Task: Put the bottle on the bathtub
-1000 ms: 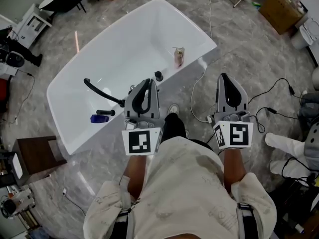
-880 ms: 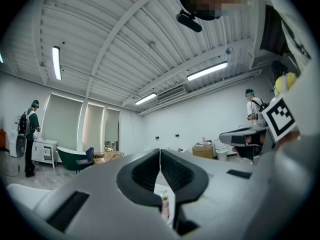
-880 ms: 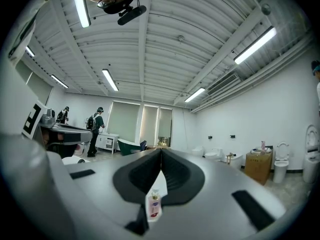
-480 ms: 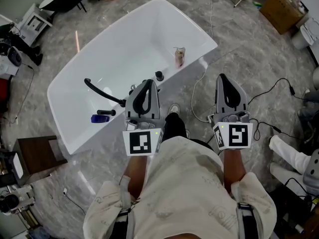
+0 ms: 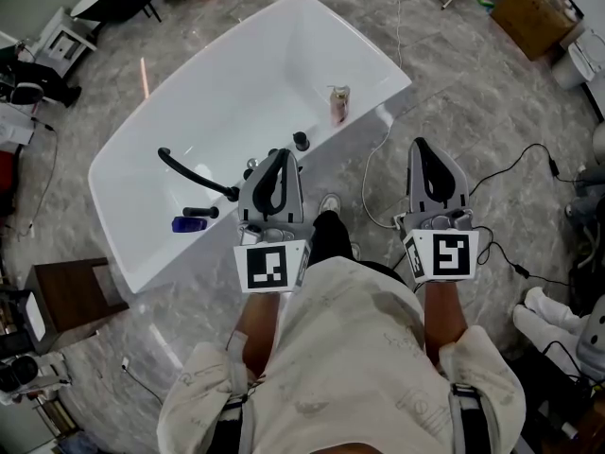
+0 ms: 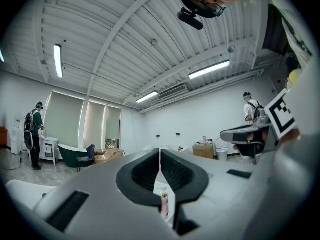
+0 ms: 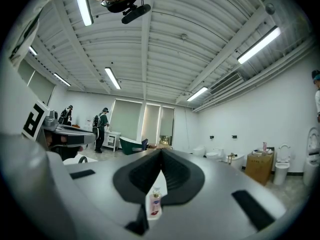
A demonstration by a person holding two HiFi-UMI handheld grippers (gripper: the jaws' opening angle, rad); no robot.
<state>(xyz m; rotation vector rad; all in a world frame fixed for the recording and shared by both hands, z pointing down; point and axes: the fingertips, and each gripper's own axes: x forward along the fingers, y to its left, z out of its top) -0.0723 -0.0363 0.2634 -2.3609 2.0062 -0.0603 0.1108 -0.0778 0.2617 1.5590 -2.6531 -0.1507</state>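
White bathtub (image 5: 236, 93) sits on the grey marble floor, and the pink bottle (image 5: 338, 105) is standing upright on its near rim, toward the right end. Both grippers are held level, well apart from the bottle. The left gripper (image 5: 281, 154) has its fingers pressed together with nothing in them, same deal with the right gripper (image 5: 423, 145). The black faucet (image 5: 194, 173) is on the rim further left.

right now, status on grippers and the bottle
Left gripper and right gripper jaws shut, empty. Bottle upright on bathtub rim, untouched. Black hose off to its left.
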